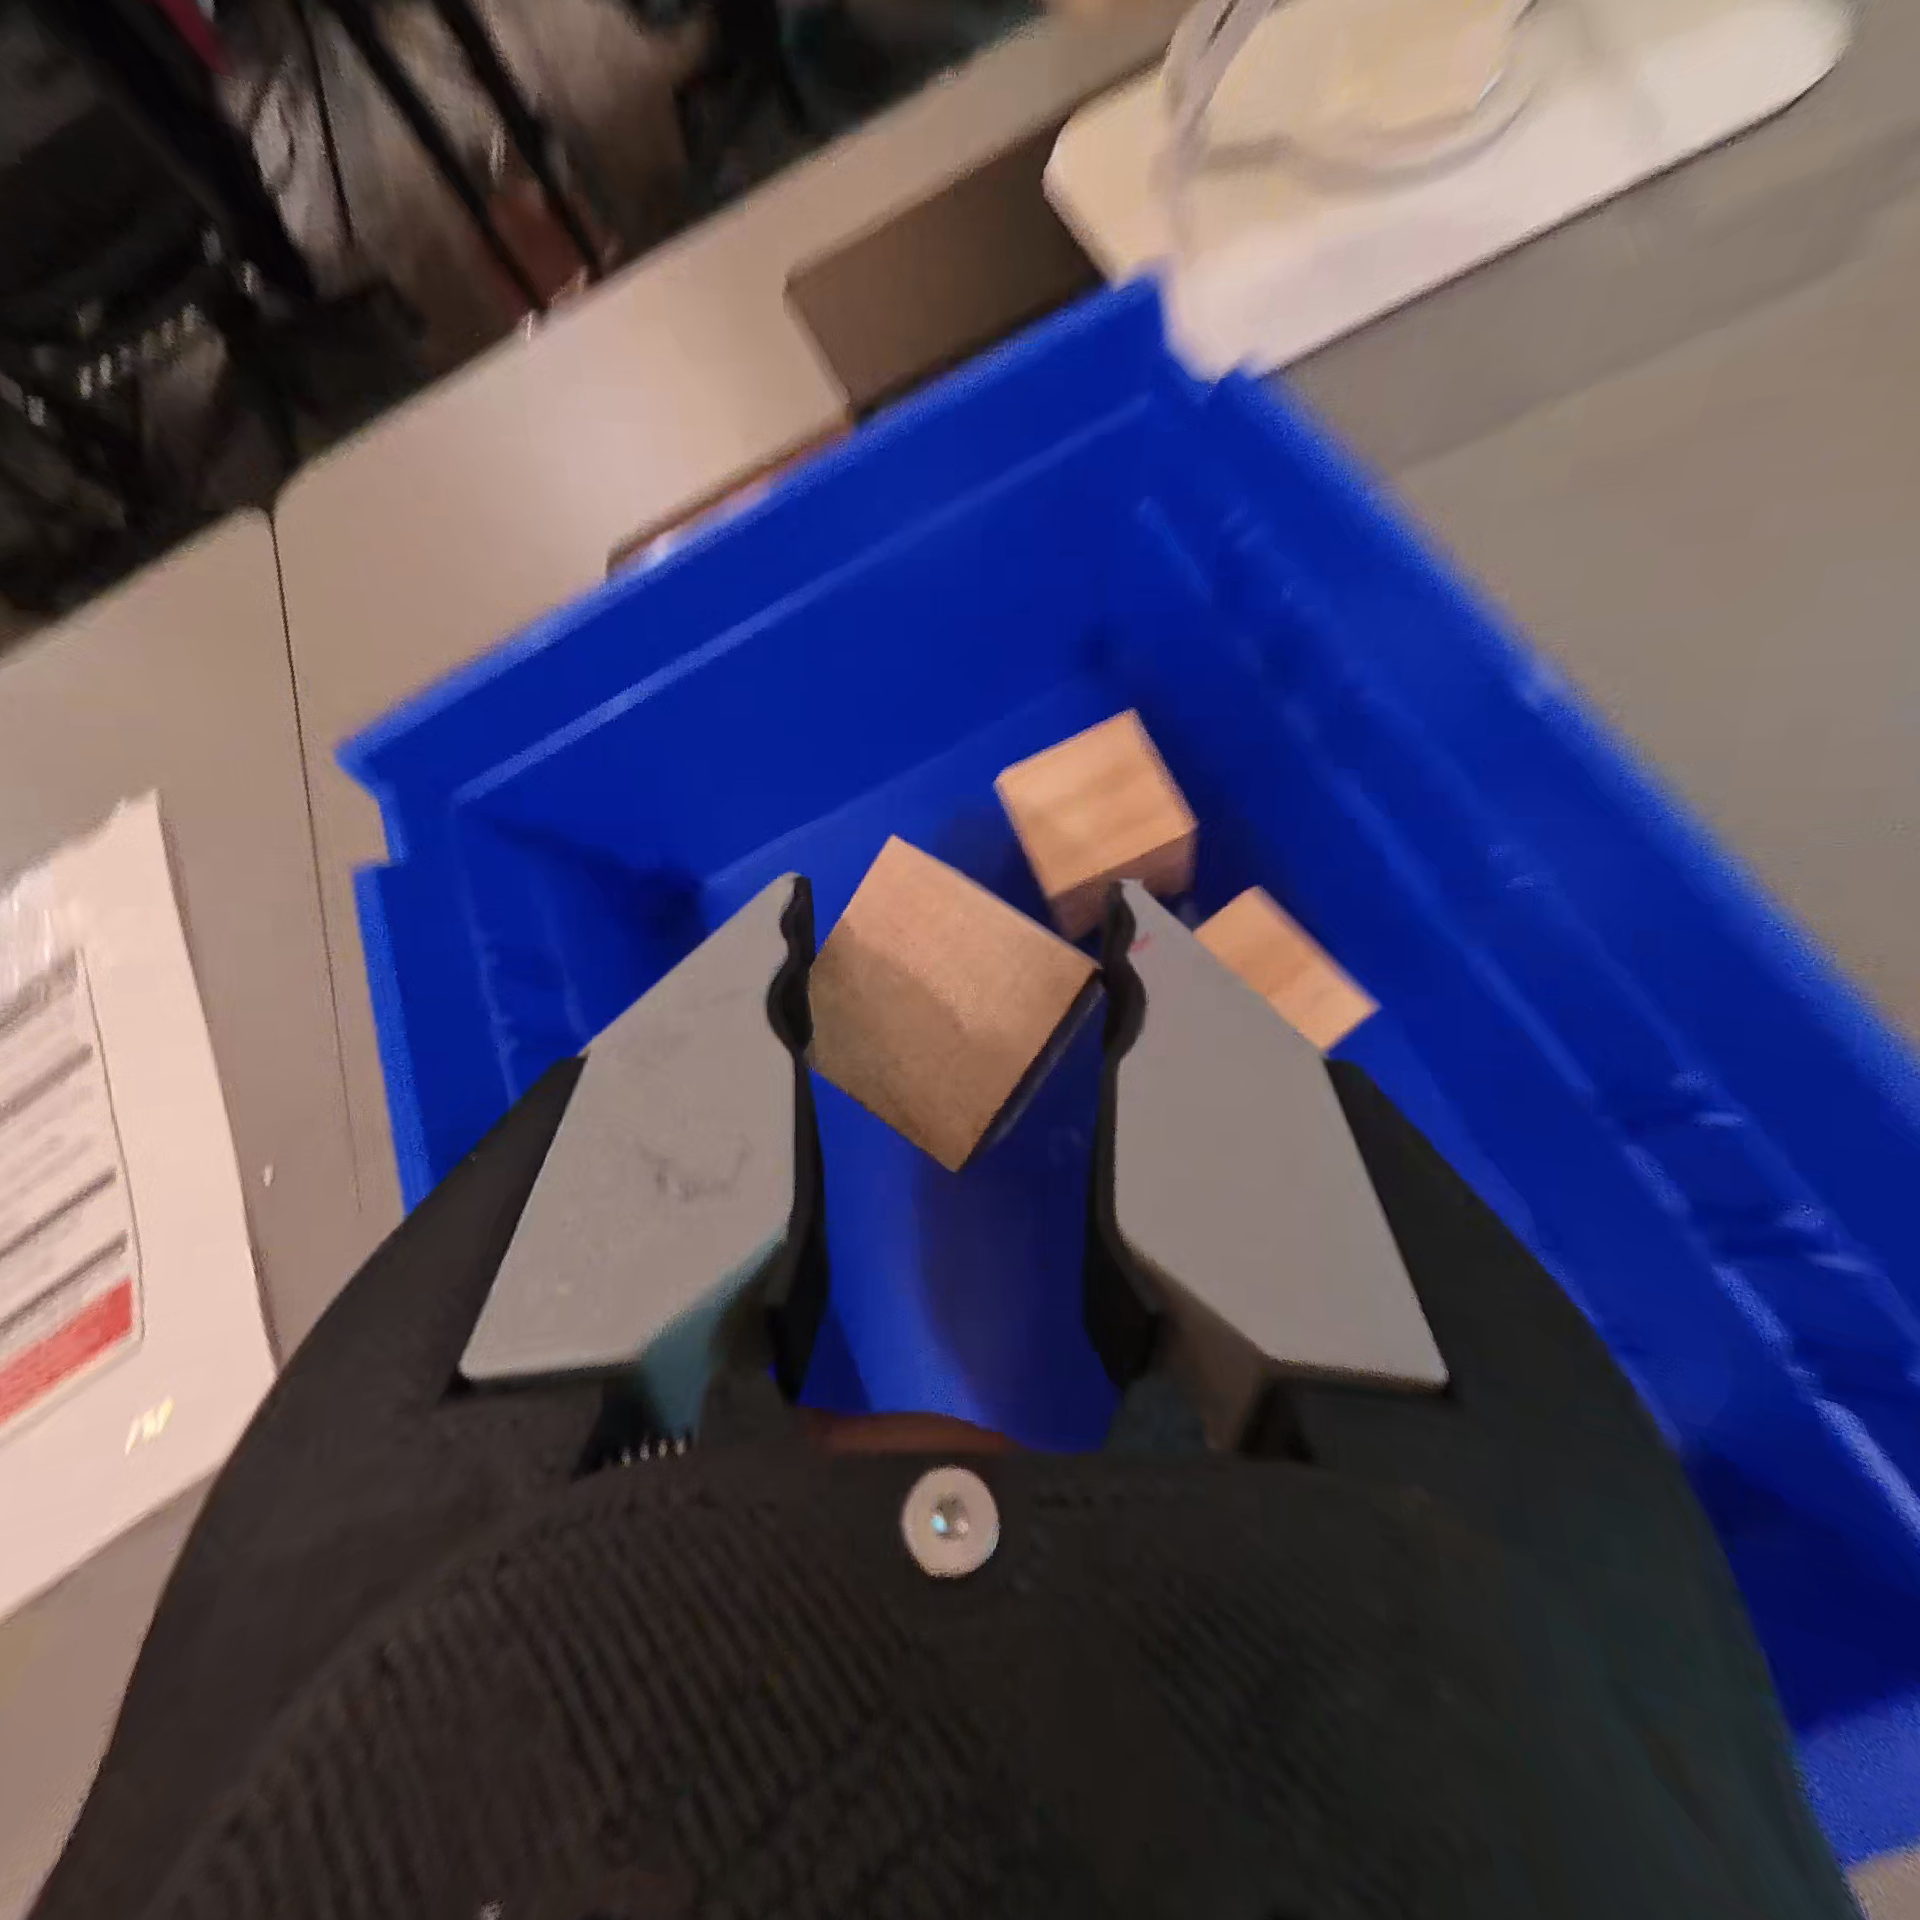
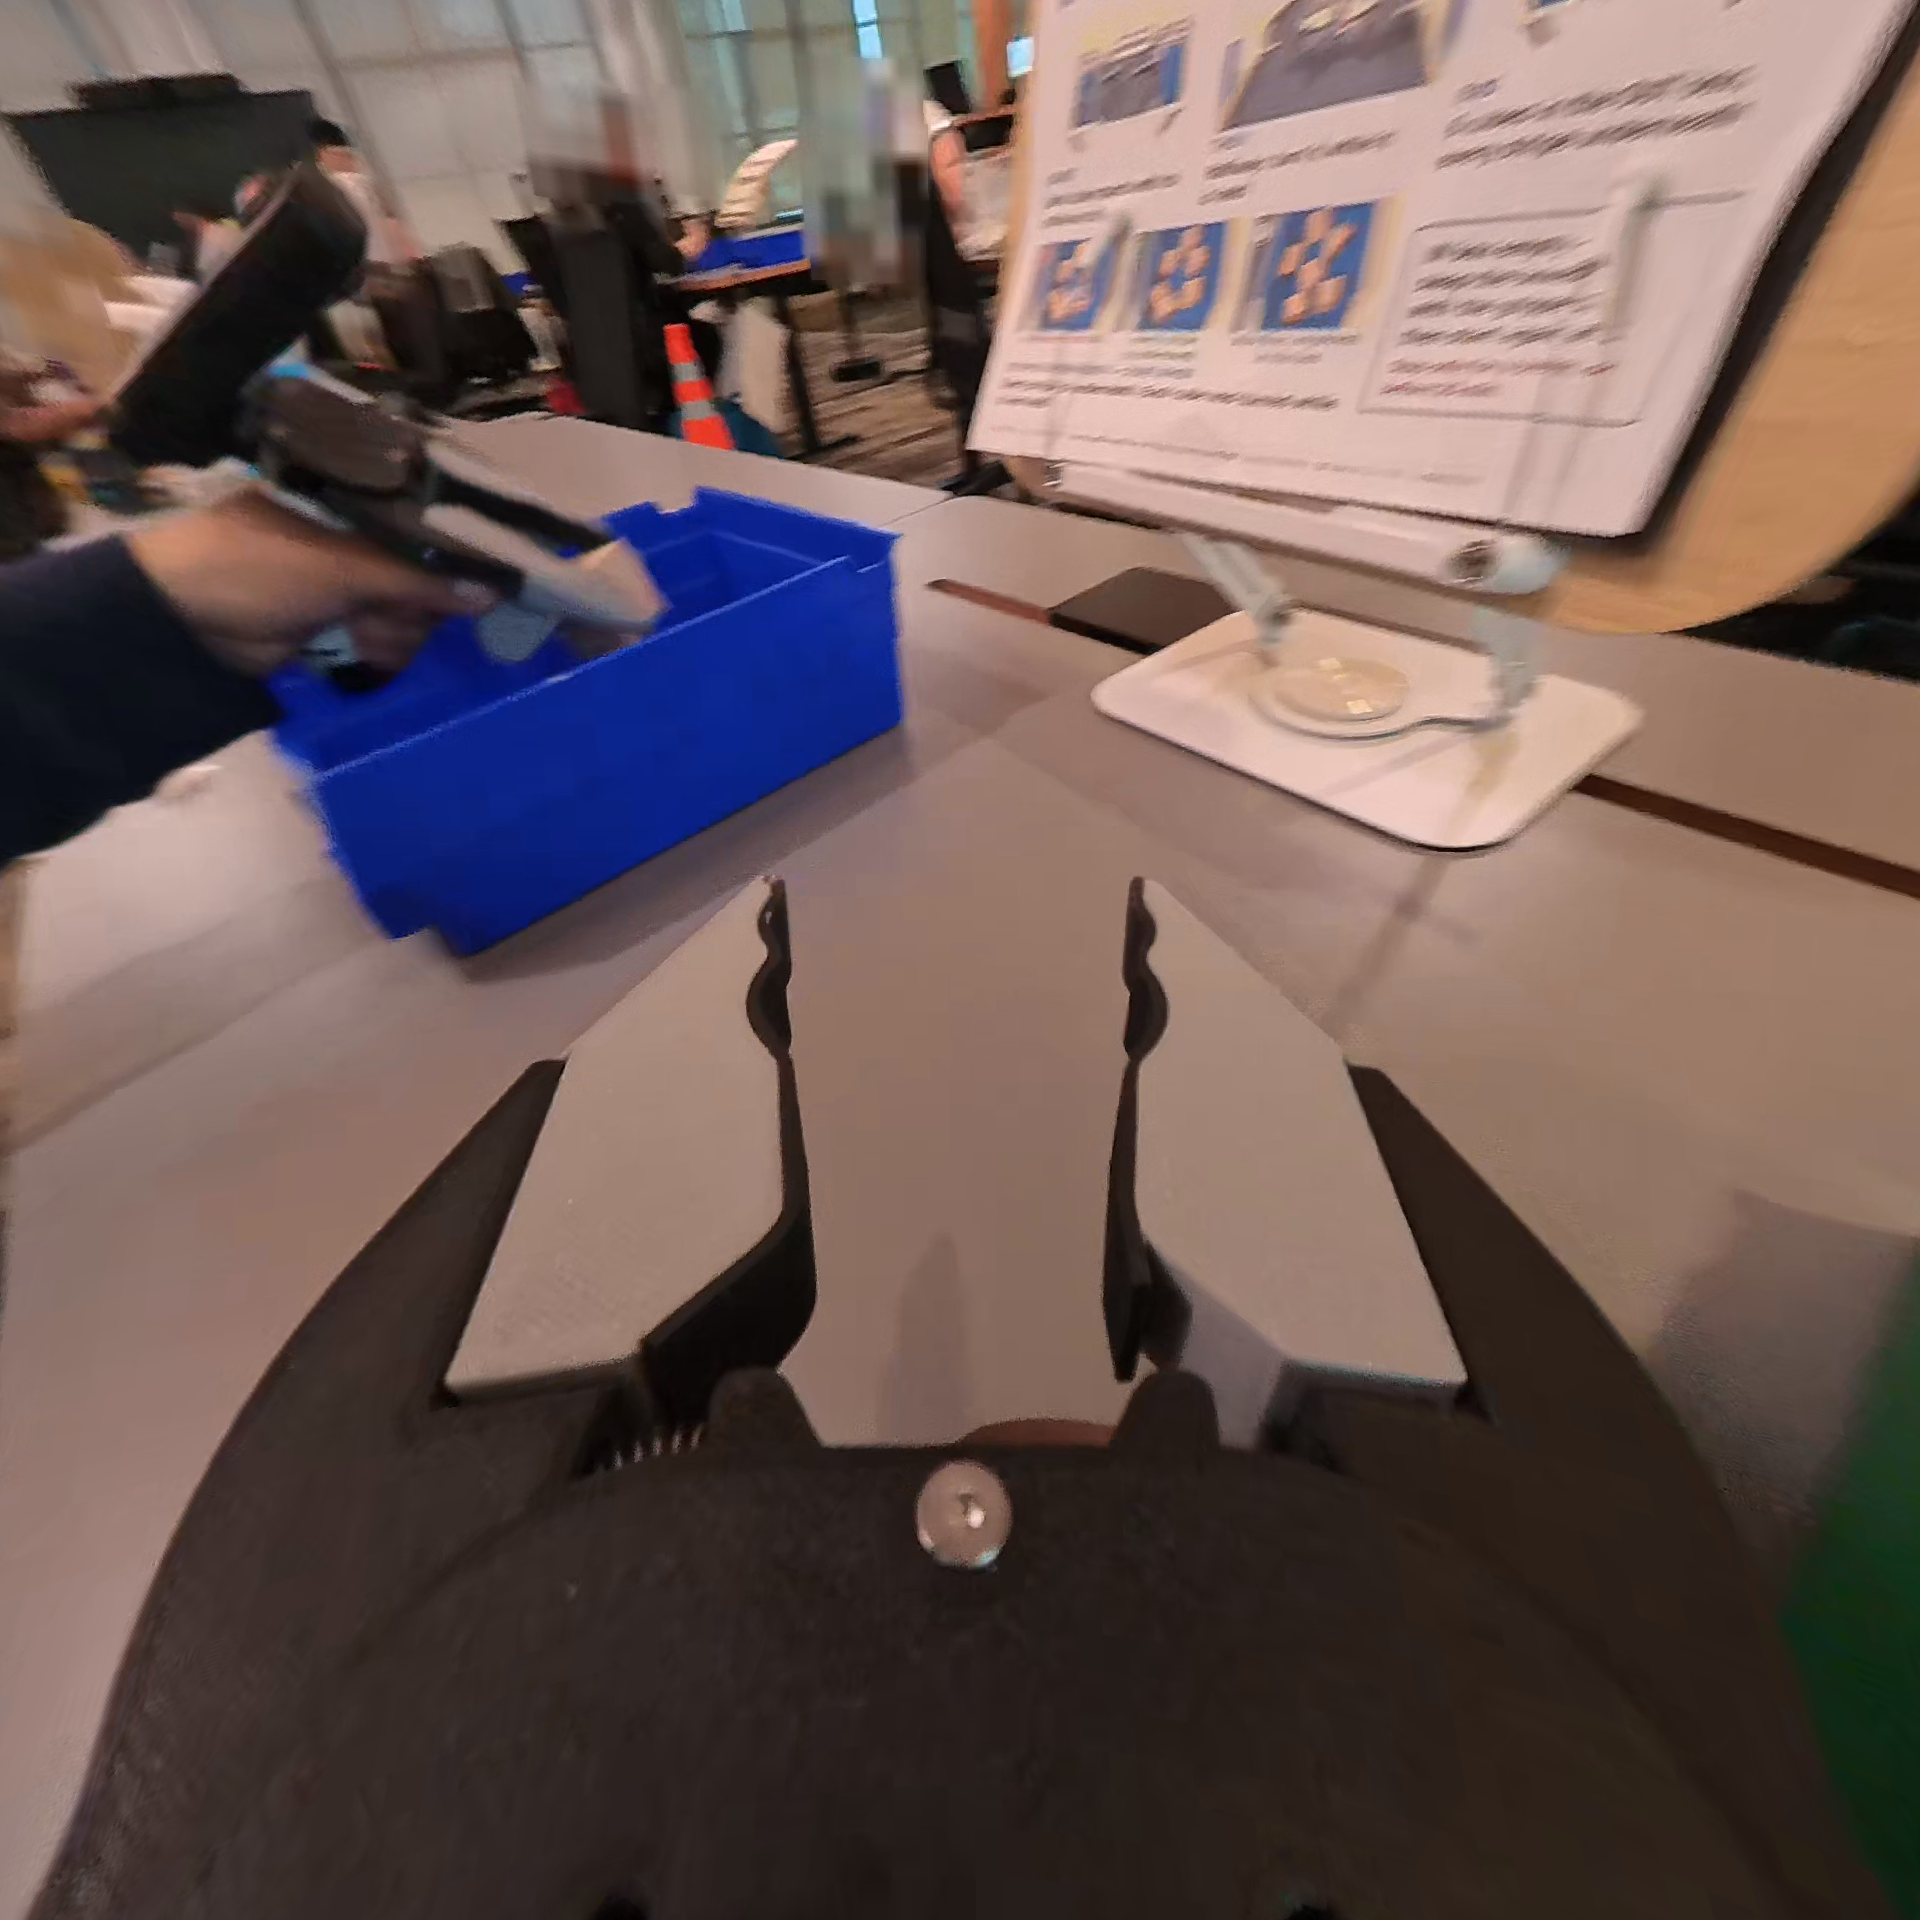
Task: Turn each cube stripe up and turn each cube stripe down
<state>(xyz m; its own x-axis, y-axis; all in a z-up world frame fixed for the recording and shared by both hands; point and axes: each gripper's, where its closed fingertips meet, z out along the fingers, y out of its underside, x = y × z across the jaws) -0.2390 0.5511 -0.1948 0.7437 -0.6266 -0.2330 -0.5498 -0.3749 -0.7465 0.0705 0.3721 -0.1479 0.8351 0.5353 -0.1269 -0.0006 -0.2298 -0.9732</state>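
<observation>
In the left wrist view my left gripper [image 1: 951, 914] is shut on a wooden cube [image 1: 940, 1003], held tilted above the floor of a blue bin [image 1: 1455, 790]. No stripe shows on the cube's visible faces. Two more wooden cubes lie on the bin floor beyond it: one [image 1: 1096, 816] just past the fingertips, one [image 1: 1288, 971] half hidden behind the right finger. In the right wrist view my right gripper [image 2: 951, 904] is open and empty over the grey table. The blue bin [image 2: 623, 748] stands to its front left, with the left gripper [image 2: 566, 597] dipped into it.
A white stand base [image 2: 1371, 727] carries a tilted wooden board with an instruction sheet [image 2: 1403, 260] at the right. A dark flat object [image 2: 1132, 608] lies behind the bin. A paper sheet [image 1: 83, 1174] lies left of the bin. People, desks and an orange cone [image 2: 691, 390] are far behind.
</observation>
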